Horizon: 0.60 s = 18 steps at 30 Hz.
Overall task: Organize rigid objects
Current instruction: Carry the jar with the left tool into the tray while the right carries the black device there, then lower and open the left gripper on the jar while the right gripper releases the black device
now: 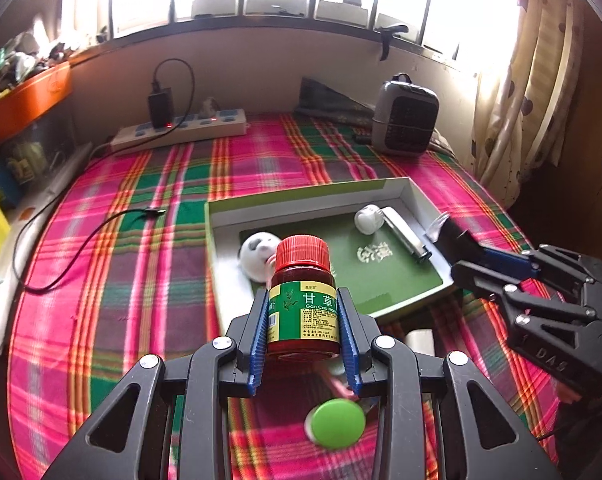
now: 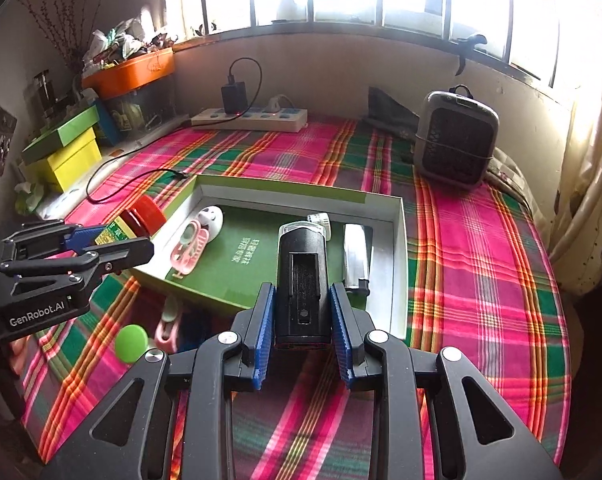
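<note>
My left gripper (image 1: 304, 312) is shut on a red-capped medicine bottle (image 1: 303, 300) with a green label, held above the plaid cloth near the front left corner of the green box tray (image 1: 405, 280). My right gripper (image 2: 301, 304) is shut on a black flashlight-like object (image 2: 301, 276) over the tray's front edge (image 2: 205, 288). The tray holds a white panda toy (image 1: 257, 254), a small white cylinder (image 1: 368, 218), a silver lighter (image 1: 407, 236) and a pink clip (image 2: 189, 250). The left gripper with the bottle (image 2: 137, 216) also shows in the right wrist view.
A green round lid (image 1: 335, 423) and a pink object (image 2: 167, 330) lie on the cloth in front of the tray. A power strip (image 1: 181, 128) with charger, a grey heater (image 1: 405, 118), a black cable (image 1: 89, 240) and stacked coloured boxes (image 2: 67, 152) stand around.
</note>
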Motion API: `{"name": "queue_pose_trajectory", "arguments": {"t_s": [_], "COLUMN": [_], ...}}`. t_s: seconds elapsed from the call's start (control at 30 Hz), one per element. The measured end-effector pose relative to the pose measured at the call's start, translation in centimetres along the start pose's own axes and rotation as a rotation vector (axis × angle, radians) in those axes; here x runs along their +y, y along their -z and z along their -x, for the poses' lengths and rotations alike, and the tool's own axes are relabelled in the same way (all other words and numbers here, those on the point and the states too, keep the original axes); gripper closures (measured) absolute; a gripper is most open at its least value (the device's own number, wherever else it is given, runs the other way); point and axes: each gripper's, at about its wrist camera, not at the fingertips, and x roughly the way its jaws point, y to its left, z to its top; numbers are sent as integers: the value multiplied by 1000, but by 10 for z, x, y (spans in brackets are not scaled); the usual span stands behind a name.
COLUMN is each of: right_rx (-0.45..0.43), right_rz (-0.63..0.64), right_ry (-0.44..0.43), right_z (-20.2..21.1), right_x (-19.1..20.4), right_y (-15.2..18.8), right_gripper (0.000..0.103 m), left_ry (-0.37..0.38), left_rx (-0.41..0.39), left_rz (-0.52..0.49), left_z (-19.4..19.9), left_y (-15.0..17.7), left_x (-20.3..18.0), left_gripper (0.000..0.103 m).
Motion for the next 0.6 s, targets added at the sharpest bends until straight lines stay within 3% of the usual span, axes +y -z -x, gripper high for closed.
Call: {"name": "queue_pose_trajectory", "arguments": {"t_s": [0.6], "right_rx": [122], "right_rz": [-22], "right_ry": [-46], "right_z": [-59], "right_x": [-13], "right_y": [-14], "right_gripper": [74], "left_ry": [20], "left_rx": [73], "left_rz": [-23], "left_z": [-64], "left_y": [-41], "left_x": [-14], "left_gripper": [72]}}
